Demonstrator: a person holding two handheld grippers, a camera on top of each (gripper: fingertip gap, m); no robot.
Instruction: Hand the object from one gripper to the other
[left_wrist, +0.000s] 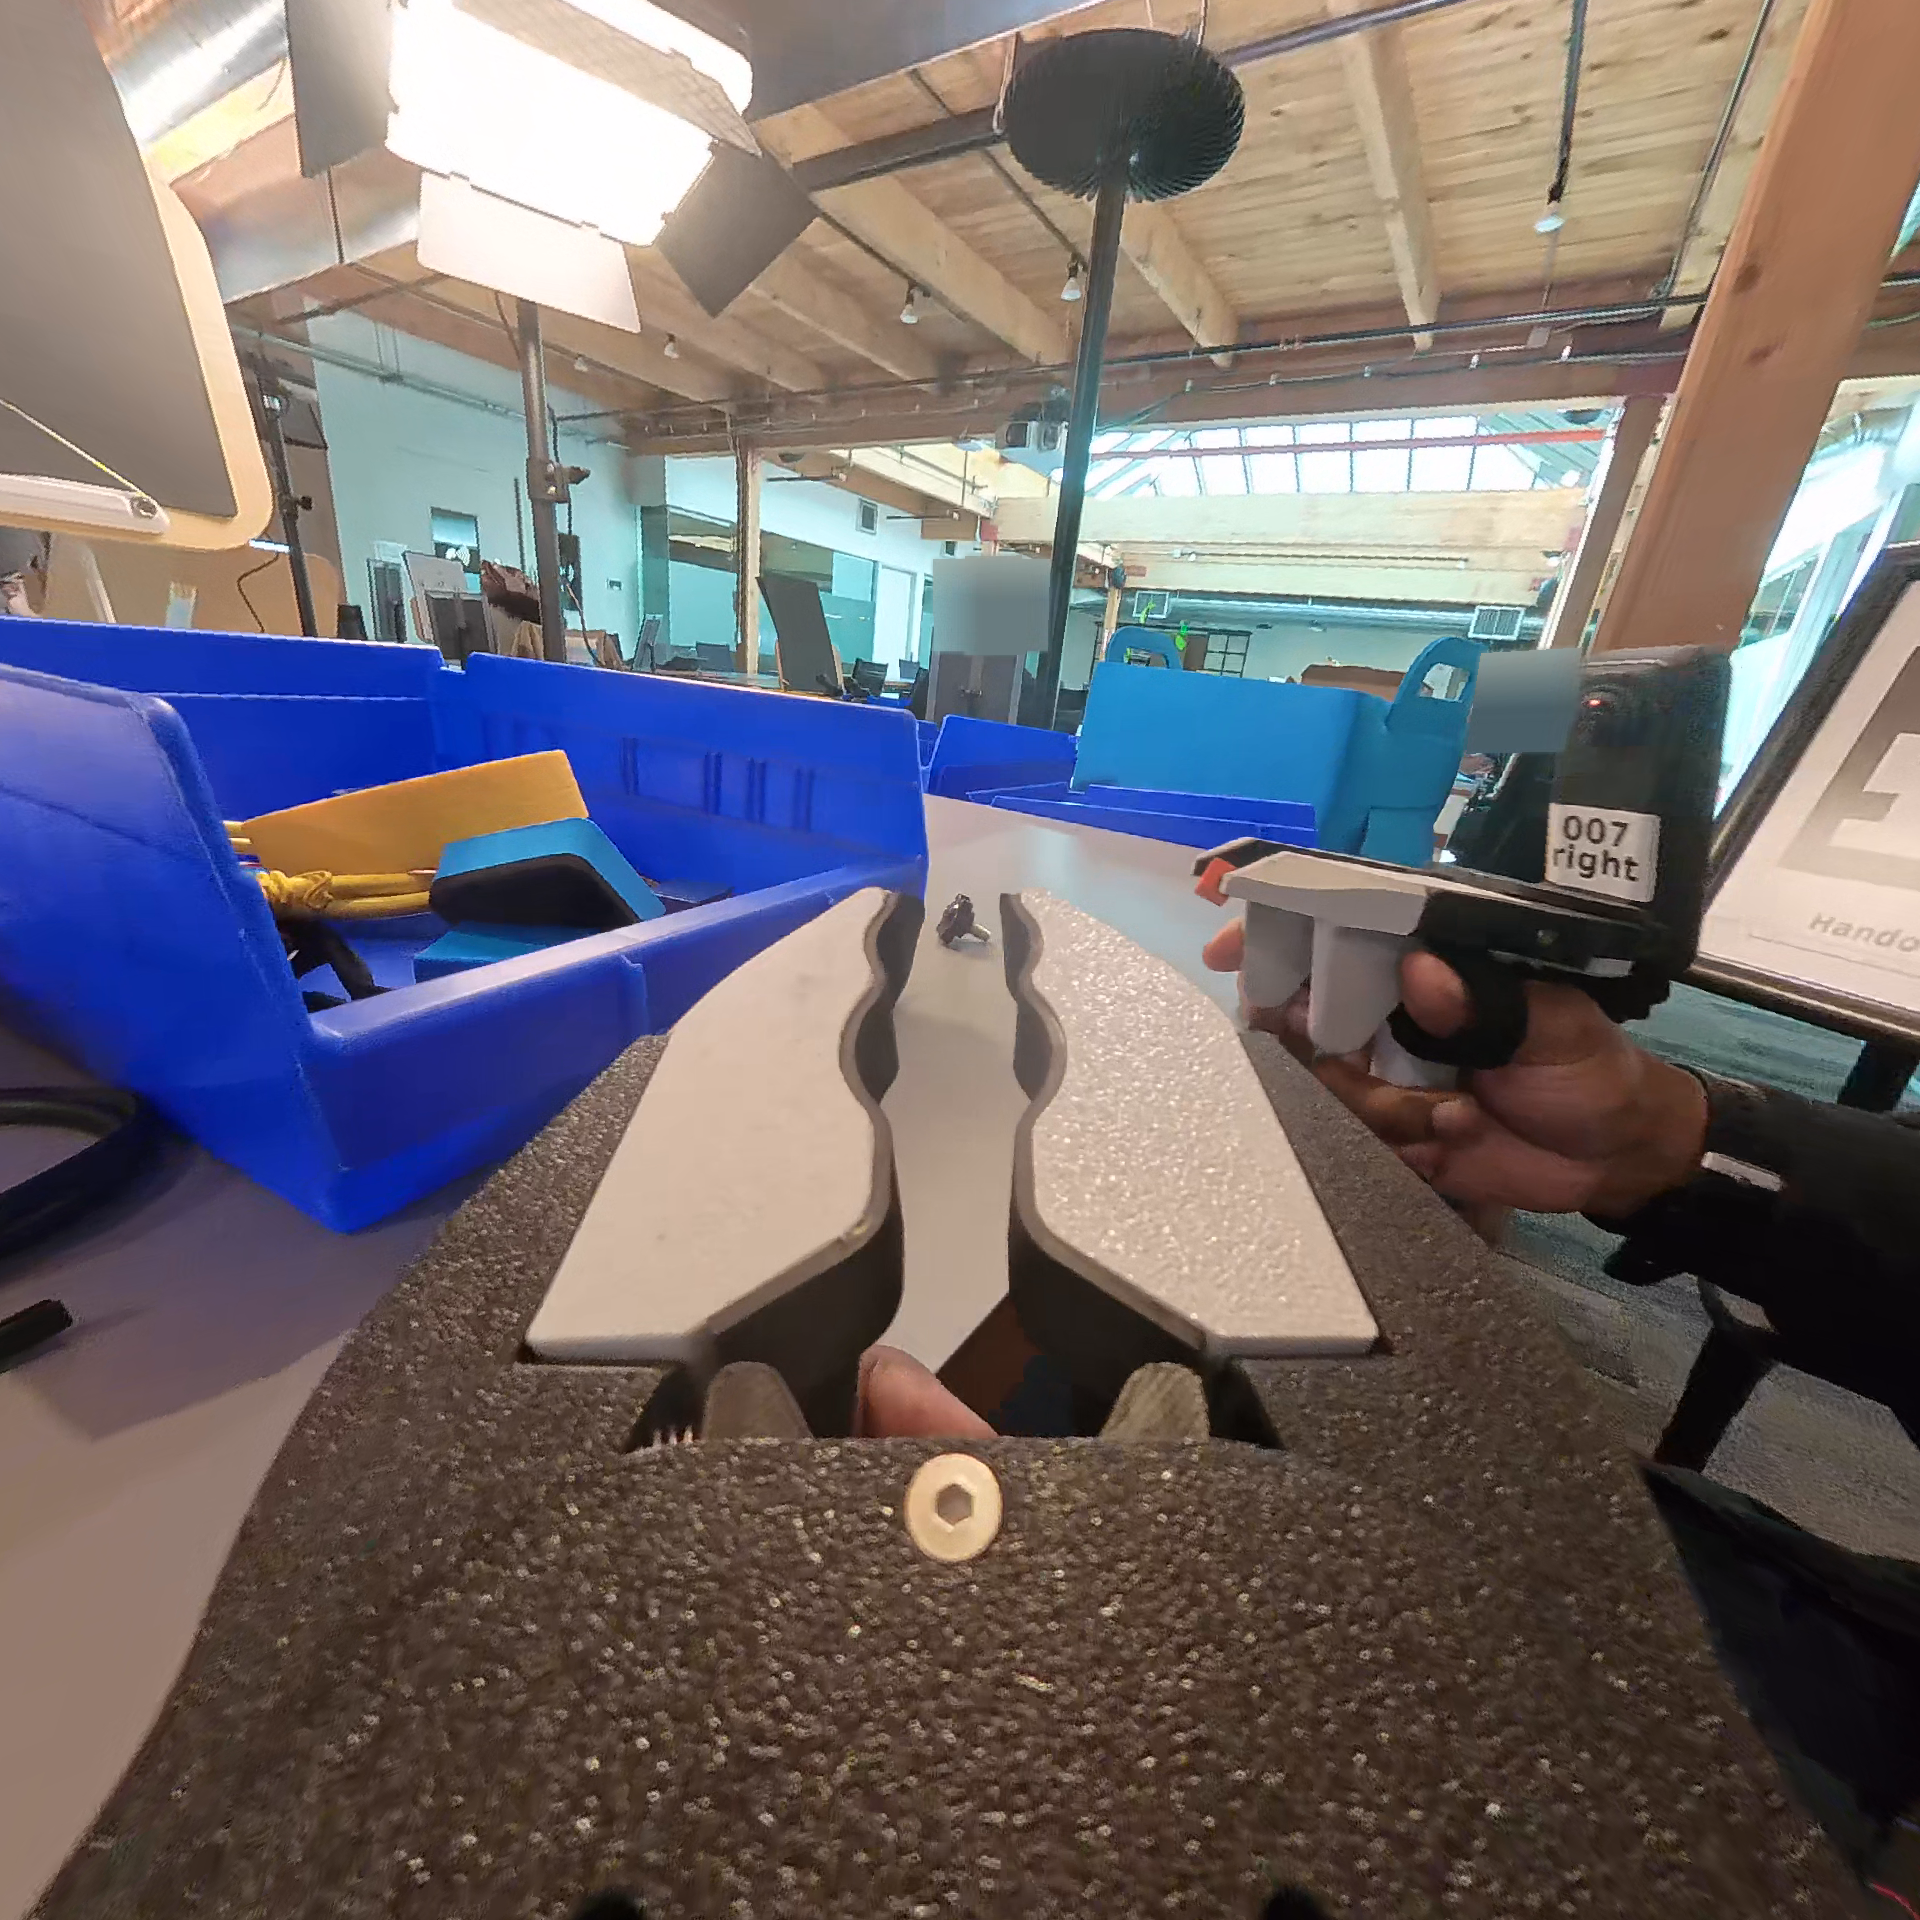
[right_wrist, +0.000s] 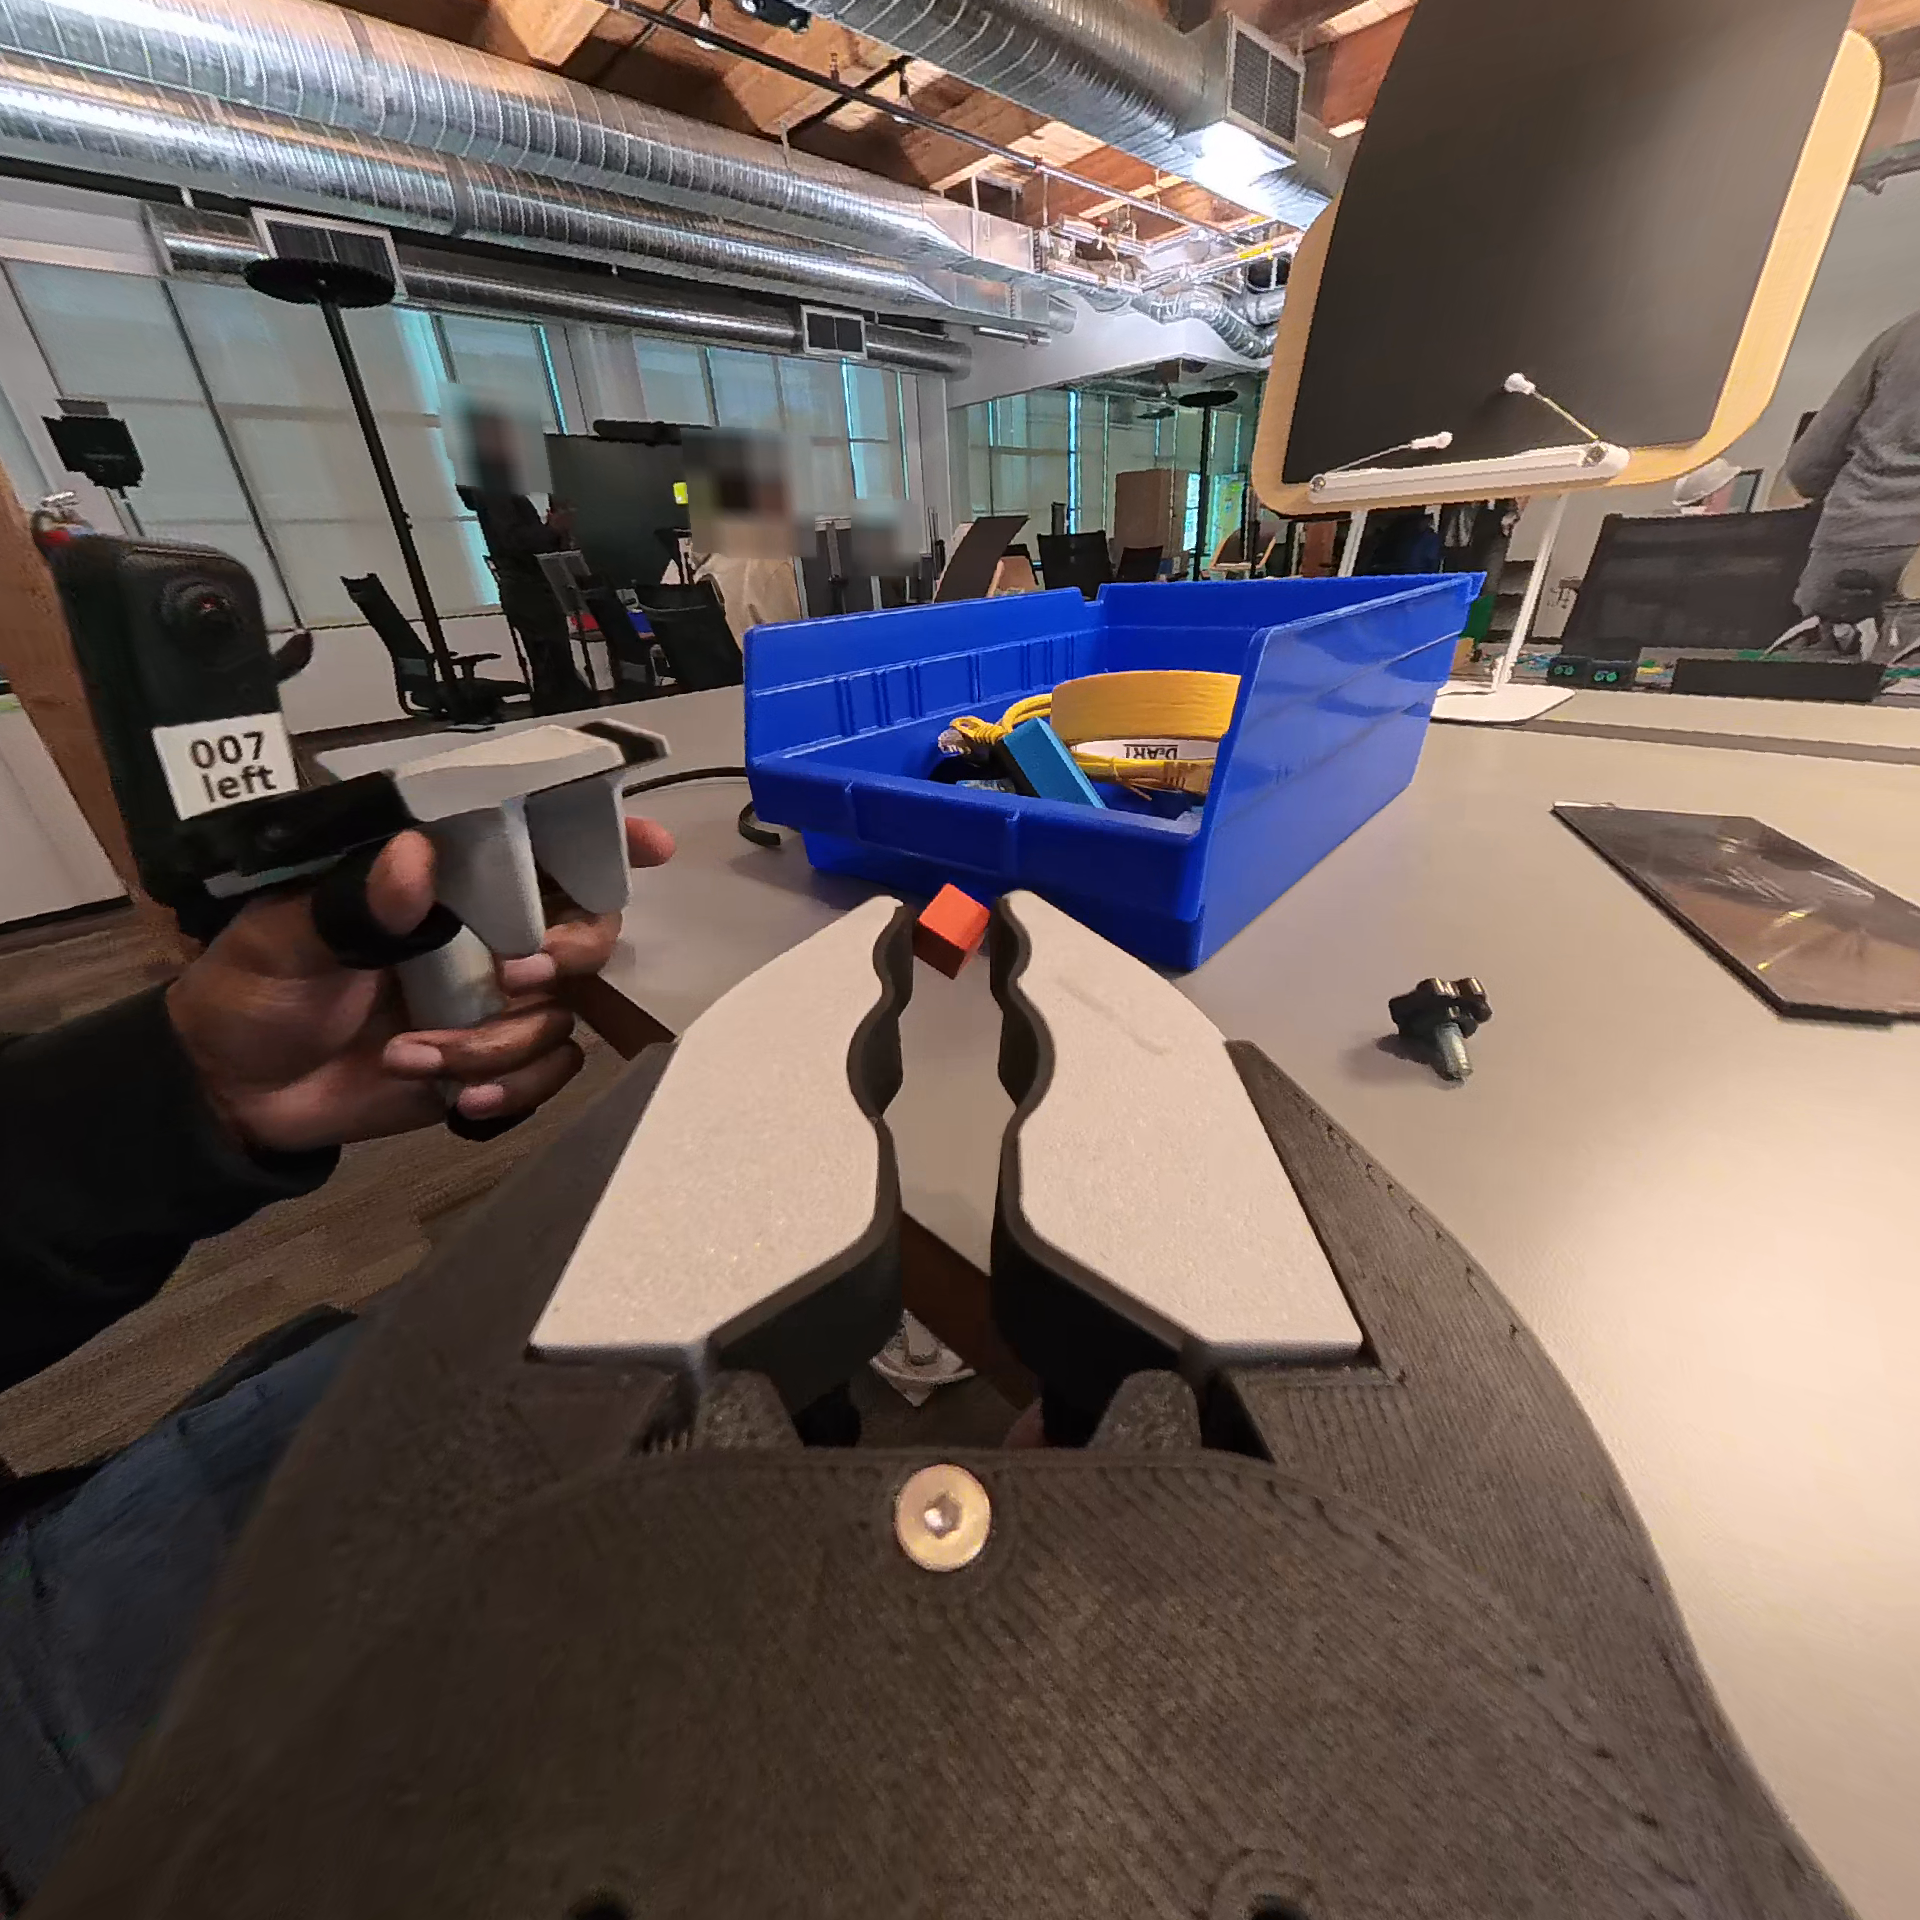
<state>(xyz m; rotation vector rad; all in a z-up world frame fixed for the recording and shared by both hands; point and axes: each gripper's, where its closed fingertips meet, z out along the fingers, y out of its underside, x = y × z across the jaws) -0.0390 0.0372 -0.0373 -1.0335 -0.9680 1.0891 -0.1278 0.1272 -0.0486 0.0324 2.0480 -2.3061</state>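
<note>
Right wrist view showed my right gripper (right_wrist: 948, 914) pinching a small orange block (right_wrist: 950, 928) at its fingertips, jaws closed on it above the grey table (right_wrist: 1558, 1195). Left gripper (left_wrist: 948, 914) had its jaws slightly apart and nothing between them; a black knob with a bolt (left_wrist: 962, 922) only lined up with the gap, lying on the table beyond. So I judged the block had yet to be passed over. To do it well, I'd bring the two tips nose to nose, open the left wider, close it on the exposed end of the block, and release the right only once the left grip was firm. Block was small, so little spare surface; easy to drop.

Left wrist view gave just a sliver of orange at the other tool's tip, beside a blue bin (left_wrist: 416, 1018). Right wrist view alone showed the block's shape, the dark mat (right_wrist: 1766, 914), and the knob clearly off to the side.
</note>
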